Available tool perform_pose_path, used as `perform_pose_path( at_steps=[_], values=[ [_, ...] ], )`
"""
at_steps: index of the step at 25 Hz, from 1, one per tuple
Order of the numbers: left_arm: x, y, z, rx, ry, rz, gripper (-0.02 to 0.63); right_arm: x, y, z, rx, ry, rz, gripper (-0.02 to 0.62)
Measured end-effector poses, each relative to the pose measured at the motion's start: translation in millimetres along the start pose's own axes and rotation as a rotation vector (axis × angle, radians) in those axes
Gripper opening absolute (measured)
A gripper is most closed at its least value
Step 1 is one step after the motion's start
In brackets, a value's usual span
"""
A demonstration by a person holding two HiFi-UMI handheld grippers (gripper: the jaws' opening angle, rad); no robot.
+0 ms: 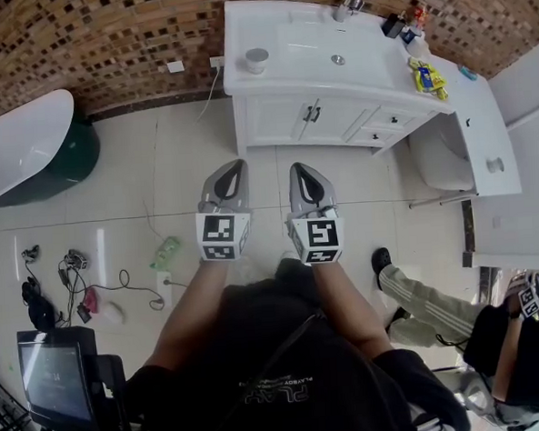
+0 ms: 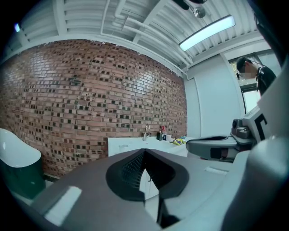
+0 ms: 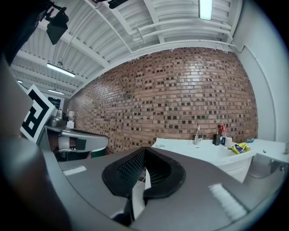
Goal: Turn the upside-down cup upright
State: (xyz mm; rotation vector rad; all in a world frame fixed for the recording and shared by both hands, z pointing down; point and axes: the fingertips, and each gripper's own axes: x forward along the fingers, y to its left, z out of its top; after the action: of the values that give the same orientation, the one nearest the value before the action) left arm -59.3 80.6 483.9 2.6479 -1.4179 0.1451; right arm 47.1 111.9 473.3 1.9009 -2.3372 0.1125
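Observation:
A small grey-white cup (image 1: 257, 60) stands upside down at the left end of the white vanity top (image 1: 240, 34), far ahead of both grippers. In the left gripper view the cup (image 2: 123, 147) is a faint shape on the counter, and in the right gripper view the cup (image 3: 160, 145) is just as small. My left gripper (image 1: 235, 165) and right gripper (image 1: 301, 168) are held side by side over the tiled floor, well short of the vanity. Both are shut, jaws meeting at the tip with nothing between them.
The vanity holds a sink basin (image 1: 318, 48), a faucet (image 1: 352, 0), bottles (image 1: 403, 24) and a yellow packet (image 1: 428, 77). A bathtub (image 1: 29, 147) stands at the left. Cables and a power strip (image 1: 165, 253) lie on the floor. Another person (image 1: 420, 292) stands at the right.

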Motion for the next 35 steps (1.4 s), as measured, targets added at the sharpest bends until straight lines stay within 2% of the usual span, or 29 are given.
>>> perform_pose_path(
  at_steps=[9,17,22,35],
  values=[
    [2.9,-19.2,14.4,0.003,-0.022,0.067,-0.006,-6.8,-25.0,5.2,0.012,-0.013,0.037,0.012],
    [4.2,-29.4,22.1,0.03,-0.024,0.083,-0.005,-8.9,-36.3,20.7,-0.002,-0.039,0.057,0.012],
    [0.7,-30.0,28.2,0.037,-0.028,0.087,-0.005,-10.7,-33.5,24.6,0.033,-0.046,0.077,0.012],
    [-3.8,-18.8,30.4,0.048,-0.032,0.096,-0.006,-11.8,-28.0,21.3,-0.005,-0.043,0.037,0.012]
  ],
)
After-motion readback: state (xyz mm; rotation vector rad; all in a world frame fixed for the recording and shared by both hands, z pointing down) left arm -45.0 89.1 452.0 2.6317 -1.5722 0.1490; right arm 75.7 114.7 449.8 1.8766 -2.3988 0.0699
